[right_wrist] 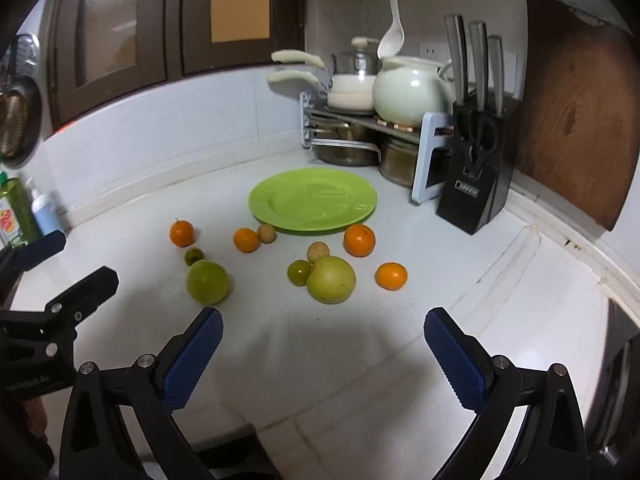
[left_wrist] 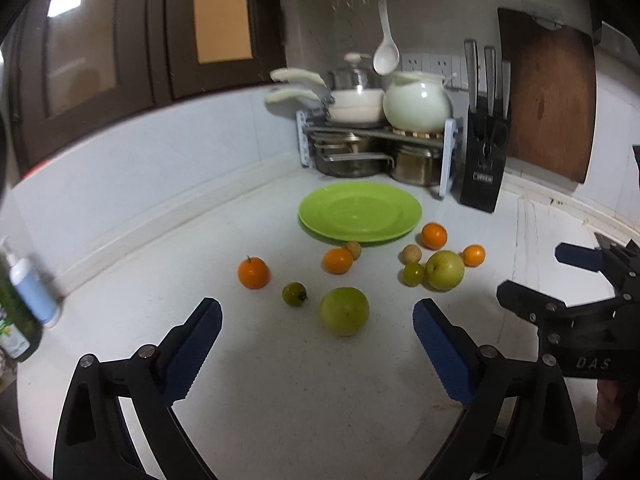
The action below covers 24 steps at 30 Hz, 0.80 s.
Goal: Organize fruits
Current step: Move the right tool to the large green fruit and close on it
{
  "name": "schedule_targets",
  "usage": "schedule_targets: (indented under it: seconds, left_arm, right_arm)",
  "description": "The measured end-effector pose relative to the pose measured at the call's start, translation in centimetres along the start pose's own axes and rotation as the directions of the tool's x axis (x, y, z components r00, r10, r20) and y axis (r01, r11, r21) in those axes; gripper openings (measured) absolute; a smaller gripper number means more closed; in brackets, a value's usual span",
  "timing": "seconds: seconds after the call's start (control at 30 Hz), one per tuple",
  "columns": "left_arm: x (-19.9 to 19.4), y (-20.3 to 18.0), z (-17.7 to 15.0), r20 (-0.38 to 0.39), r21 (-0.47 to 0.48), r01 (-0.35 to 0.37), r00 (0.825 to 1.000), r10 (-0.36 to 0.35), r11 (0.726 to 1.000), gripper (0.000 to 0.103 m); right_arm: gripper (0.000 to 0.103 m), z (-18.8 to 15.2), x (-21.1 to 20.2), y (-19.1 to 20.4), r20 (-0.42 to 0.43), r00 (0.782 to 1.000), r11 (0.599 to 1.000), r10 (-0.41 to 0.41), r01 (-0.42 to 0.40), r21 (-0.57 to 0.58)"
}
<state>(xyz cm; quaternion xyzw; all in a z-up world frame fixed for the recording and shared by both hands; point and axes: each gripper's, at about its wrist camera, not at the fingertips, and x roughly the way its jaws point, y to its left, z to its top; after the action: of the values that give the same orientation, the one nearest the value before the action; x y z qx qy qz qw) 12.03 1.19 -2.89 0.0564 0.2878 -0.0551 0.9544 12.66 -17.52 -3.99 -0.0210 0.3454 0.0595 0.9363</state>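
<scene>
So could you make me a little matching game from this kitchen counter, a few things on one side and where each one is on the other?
Things:
1. green plate
2. white ladle
3. knife block
4. wooden cutting board

Places:
A. hanging from a hook above the pots
B. leaning against the wall at the far right
C. lying on the counter just behind the scattered fruit
D. standing on the counter right of the pot rack

Pairs: 1-C, 2-A, 3-D, 4-B
</scene>
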Motion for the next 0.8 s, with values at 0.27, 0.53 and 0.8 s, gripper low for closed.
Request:
schedule_targets:
  seconds: [0.27,0.53,0.8]
  left_arm:
    - [4.8,-0.1,-0.2,-0.092,-0.027,0.03,0.995,-0.032,0.999,0.092]
    - [8.7,-0.8,-0.7,-0.194,-0.087,0.002,0.981,-0.019,0.996,0.082]
    - [10.6,-1.2,-1.1,-0.244,-0.133,-0.001,0.969,-0.032,0.991,0.075]
  right_arm:
    - [0.096,0.5,4.3,-0.6,-0.078,0.996,0.999,0.04,-0.04,0.005]
    - [0.081,0.8,9.7,-1.4,-0.186,0.973,0.99,0.135,-0.139,-0.005]
    - [0.072,1.4,12.0,-1.8,-0.234,0.953,0.978,0.195,-0.205,-0.023]
